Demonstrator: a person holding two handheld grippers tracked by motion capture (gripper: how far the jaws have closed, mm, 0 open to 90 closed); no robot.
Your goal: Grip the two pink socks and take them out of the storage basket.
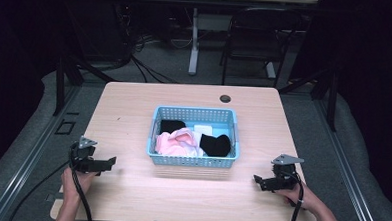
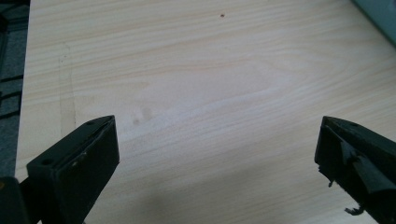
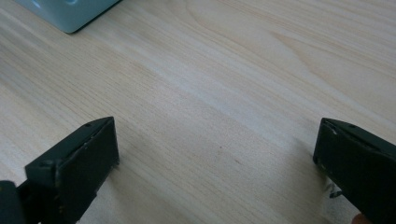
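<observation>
While both grippers idle, socks (image 1: 202,141) fill the basket (image 1: 192,161).

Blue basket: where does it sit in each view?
High view: blue basket at table centre, holding pink and black cloth.
Left gripper view: a corner at the top right edge.
Right gripper view: a corner at the top left.
Shared landmark: the wooden table.

A pale wooden bench (image 1: 133,118) spreads wide, a round cable hole (image 1: 225,99) near its far edge. Beyond that edge, a black chair (image 1: 252,38) stands on grey floor beside a white desk leg (image 1: 194,40), with black cables (image 1: 146,68) trailing left.
</observation>
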